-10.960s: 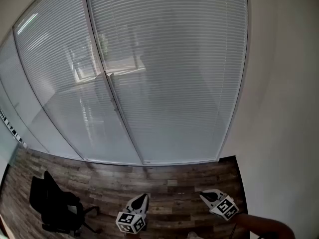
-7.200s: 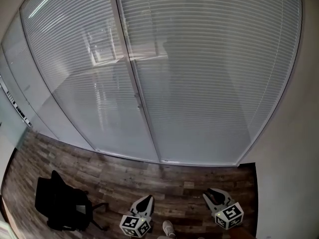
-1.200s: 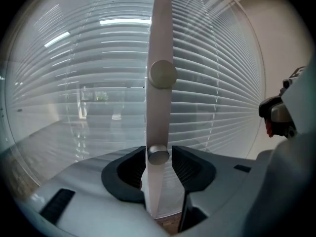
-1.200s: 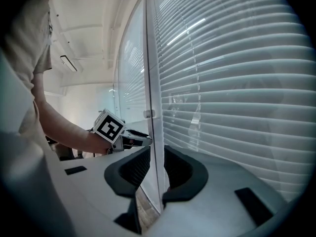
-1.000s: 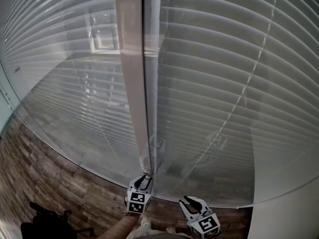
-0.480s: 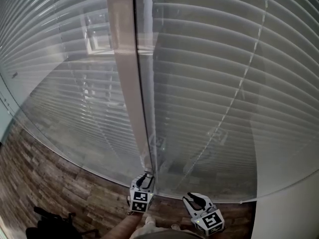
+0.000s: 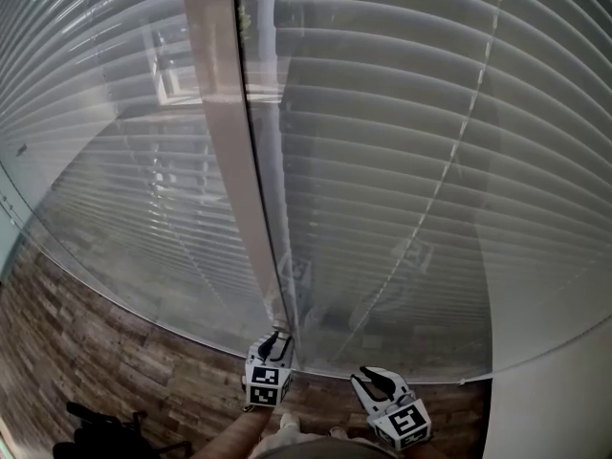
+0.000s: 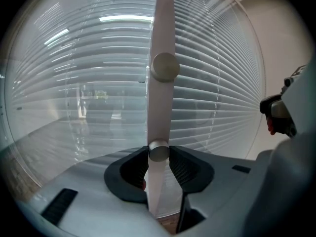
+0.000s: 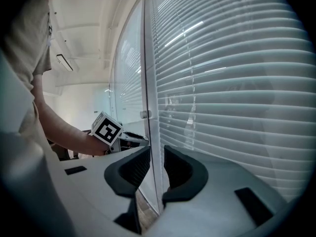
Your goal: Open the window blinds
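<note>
White slatted blinds (image 7: 402, 142) hang shut behind glass panels, which are split by a pale upright frame post (image 7: 225, 161). Low on that post sits a small round metal knob (image 8: 159, 152), with a second, larger knob (image 8: 165, 66) higher up. My left gripper (image 8: 159, 154) is shut on the lower knob, a pad pressing each side of it; in the head view it stands against the post's foot (image 7: 278, 338). My right gripper (image 7: 368, 379) hovers to the right near the glass, open (image 9: 157, 157) with nothing between its fingers.
A thin lift cord (image 7: 449, 170) runs down the right blind. Wood-look floor (image 7: 96, 352) lies below the glass, with a black chair (image 7: 96, 428) at bottom left. A white wall (image 7: 564, 390) closes the right side. A person's forearm (image 9: 64, 132) carries the left gripper.
Both grippers stay where they were, the left still on the knob. Only the head camera's view has drifted a little.
</note>
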`<state>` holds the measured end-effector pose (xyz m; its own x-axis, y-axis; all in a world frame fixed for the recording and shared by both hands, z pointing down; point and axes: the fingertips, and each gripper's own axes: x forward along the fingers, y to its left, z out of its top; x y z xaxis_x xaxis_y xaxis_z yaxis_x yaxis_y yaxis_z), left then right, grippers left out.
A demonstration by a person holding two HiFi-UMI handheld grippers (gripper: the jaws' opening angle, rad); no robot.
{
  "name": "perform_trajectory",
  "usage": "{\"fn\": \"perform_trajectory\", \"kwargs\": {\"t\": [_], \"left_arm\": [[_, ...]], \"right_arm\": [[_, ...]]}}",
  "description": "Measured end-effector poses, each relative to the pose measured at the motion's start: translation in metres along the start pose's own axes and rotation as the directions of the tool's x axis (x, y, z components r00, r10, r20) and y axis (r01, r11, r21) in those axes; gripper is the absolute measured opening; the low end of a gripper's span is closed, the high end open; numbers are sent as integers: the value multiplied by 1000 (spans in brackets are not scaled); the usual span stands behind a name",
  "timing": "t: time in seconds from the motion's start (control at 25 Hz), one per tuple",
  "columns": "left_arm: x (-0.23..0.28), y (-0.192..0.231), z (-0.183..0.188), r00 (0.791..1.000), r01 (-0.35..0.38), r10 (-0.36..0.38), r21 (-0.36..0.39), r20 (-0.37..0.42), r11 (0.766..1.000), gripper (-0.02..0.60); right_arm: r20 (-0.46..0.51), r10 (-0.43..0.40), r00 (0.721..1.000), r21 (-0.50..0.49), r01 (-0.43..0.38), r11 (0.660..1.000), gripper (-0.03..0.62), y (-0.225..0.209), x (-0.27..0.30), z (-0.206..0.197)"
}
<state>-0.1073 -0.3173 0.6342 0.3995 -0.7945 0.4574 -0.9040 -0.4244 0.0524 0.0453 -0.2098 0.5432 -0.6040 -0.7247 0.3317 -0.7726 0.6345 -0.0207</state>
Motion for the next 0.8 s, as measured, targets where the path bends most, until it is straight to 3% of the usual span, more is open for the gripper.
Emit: {"fn": "perform_trajectory", "kwargs": {"t": [0.24,0.8], "left_arm": [[-3,5,12,1000,13,-13,-58,11,998,140],[-5,5,11,1000,26,-26,-100,5,995,138]], "right_arm": [[-1,-3,1000,2,3,1000,83,1,0,9],[-11,-4,1000,3,4,1000,83,6,-4,8]]}}
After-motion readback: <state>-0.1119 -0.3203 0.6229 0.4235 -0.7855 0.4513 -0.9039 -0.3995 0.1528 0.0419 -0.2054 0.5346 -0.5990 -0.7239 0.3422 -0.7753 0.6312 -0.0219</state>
